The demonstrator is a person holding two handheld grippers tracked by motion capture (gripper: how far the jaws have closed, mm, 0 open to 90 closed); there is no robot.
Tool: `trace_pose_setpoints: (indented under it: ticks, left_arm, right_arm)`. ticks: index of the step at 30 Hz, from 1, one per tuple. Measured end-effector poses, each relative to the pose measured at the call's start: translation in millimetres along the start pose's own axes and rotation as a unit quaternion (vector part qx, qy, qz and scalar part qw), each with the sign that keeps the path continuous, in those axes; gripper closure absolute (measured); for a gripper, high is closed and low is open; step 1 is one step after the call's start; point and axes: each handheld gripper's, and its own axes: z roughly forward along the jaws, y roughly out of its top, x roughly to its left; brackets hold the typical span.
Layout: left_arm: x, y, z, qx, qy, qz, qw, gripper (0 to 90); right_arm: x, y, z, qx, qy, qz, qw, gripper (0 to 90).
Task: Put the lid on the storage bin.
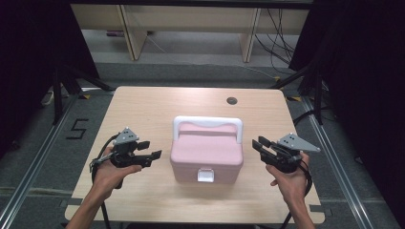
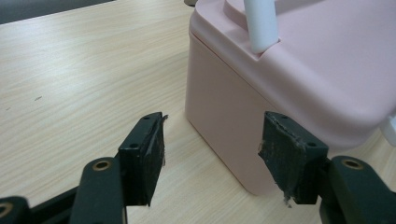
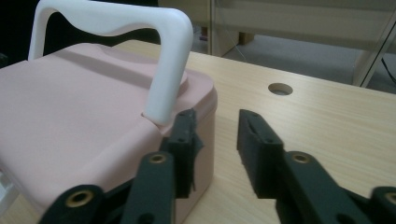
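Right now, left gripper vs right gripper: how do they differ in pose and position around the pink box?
The left gripper sits at the pink box's left side; the right gripper sits at its right side. In their own views, the left gripper's jaws stand wider apart than the right gripper's. The left gripper's jaws frame the box's lower corner; the right gripper's sit higher, near the white handle. Shared: both open, holding nothing, jaws pointing inward at the box.
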Motion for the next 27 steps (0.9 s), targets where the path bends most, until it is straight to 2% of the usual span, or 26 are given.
trace_pose_setpoints:
  ticks: [1,2,3,4,5,6,7,9,10,11,12,13,14,15,16,18,19,21,22,23,24,25,26,27]
  left_arm:
    - [0.9,0.0,-1.9,0.01,0.0,0.008,0.9999,38.7]
    - [0.4,-0.6,-2.3,0.007,-0.001,0.008,0.9999,38.7]
    - [-0.6,-1.4,-2.4,0.003,-0.001,0.003,1.0,38.7]
    - [-0.6,-1.4,-2.4,0.003,-0.001,0.003,1.0,38.6]
    - [0.4,-2.2,-5.4,0.015,-0.004,0.018,0.9997,38.3]
    - [-2.3,-3.4,-4.4,0.001,-0.003,0.004,1.0,38.2]
    - [-2.5,-3.8,-5.4,0.004,-0.003,0.005,1.0,38.0]
    - [-2.7,-4.7,-6.8,0.005,-0.005,0.01,0.9999,37.3]
    - [-1.9,-5.0,-8.4,0.012,-0.006,0.017,0.9998,37.3]
    - [-2.3,-5.7,-8.9,0.01,-0.004,0.016,0.9998,37.2]
    - [-2.3,-5.7,-8.9,0.01,-0.004,0.016,0.9998,37.0]
    - [-2.9,-6.7,-9.4,0.01,-0.002,0.014,0.9999,37.0]
    - [-2.7,-7.7,-10.1,0.007,-0.006,0.013,0.9999,36.9]
    - [-2.7,-7.7,-10.1,0.007,-0.006,0.013,0.9999,36.9]
    - [-4.2,-8.5,-10.8,0.003,-0.003,0.007,1.0,36.7]
    - [-4.5,-9.0,-12.0,0.002,-0.003,0.01,0.9999,36.7]
    - [-5.0,-9.2,-12.7,0.004,-0.004,0.01,0.9999,36.6]
    - [-6.7,-10.4,-13.4,0.001,-0.003,0.012,0.9999,36.4]
    - [-7.2,-10.5,-14.5,0.005,-0.004,0.015,0.9999,36.3]
    - [-8.3,-11.3,-14.9,0.004,-0.006,0.014,0.9999,36.1]
    - [-8.3,-11.3,-14.9,0.004,-0.006,0.014,0.9999,35.8]
    - [-8.6,-12.1,-16.2,0.005,-0.007,0.021,0.9997,35.8]
    - [-9.3,-13.4,-18.6,0.01,-0.007,0.029,0.9995,35.3]
    - [-11.6,-14.5,-18.1,0.003,-0.007,0.019,0.9998,35.1]
  right_arm:
    - [-1.9,-0.4,0.1,-0.004,0.001,-0.004,1.0,63.7]
    - [-0.5,-1.6,-0.5,-0.003,0.002,0.013,0.9999,61.2]
    - [-2.9,-2.2,-0.3,-0.005,0.005,0.003,1.0,58.0]
    - [-1.3,-3.2,-1.4,0.003,0.004,0.021,0.9998,55.5]
    - [-3.8,-4.4,-0.5,-0.003,0.004,0.012,0.9999,52.8]
    - [-3.3,-5.8,-1.1,0.001,0.0,0.021,0.9998,50.5]
    - [-4.8,-7.1,-0.7,0.002,0.0,0.018,0.9998,47.8]
    - [-6.5,-9.8,-0.3,0.008,-0.007,0.029,0.9995,43.1]
    - [-6.3,-11.2,-0.5,0.009,-0.004,0.044,0.999,42.1]
    - [-8.6,-12.7,-0.6,0.01,-0.007,0.037,0.9992,41.4]
    - [-8.6,-12.7,-0.6,0.01,-0.007,0.037,0.9992,41.4]
    - [-8.6,-13.5,-1.3,0.011,-0.006,0.047,0.9988,40.6]
    - [-10.8,-15.8,-2.6,0.01,-0.007,0.043,0.999,38.7]
    - [-8.8,-16.4,-3.2,0.013,-0.006,0.059,0.9982,37.8]
    - [-10.7,-17.4,-3.6,0.011,-0.006,0.049,0.9987,36.3]
    - [-11.9,-18.6,-4.2,0.011,-0.011,0.043,0.999,34.3]
    - [-9.6,-19.1,-4.6,0.016,-0.012,0.059,0.998,33.7]
    - [-11.8,-21.3,-4.4,0.01,0.011,0.046,0.9988,32.9]
    - [-8.3,-22.3,-5.9,0.016,0.001,0.067,0.9976,31.9]
    - [-10.7,-23.1,-5.8,0.013,-0.005,0.046,0.9989,30.7]
    - [-10.7,-23.1,-5.8,0.013,-0.005,0.046,0.9989,30.7]
    - [-9.0,-24.8,-5.1,0.015,-0.002,0.06,0.998,28.4]
    - [-11.0,-27.7,-3.8,0.012,-0.009,0.055,0.9984,26.1]
    - [-8.6,-29.0,-4.6,0.014,-0.003,0.075,0.997,26.0]
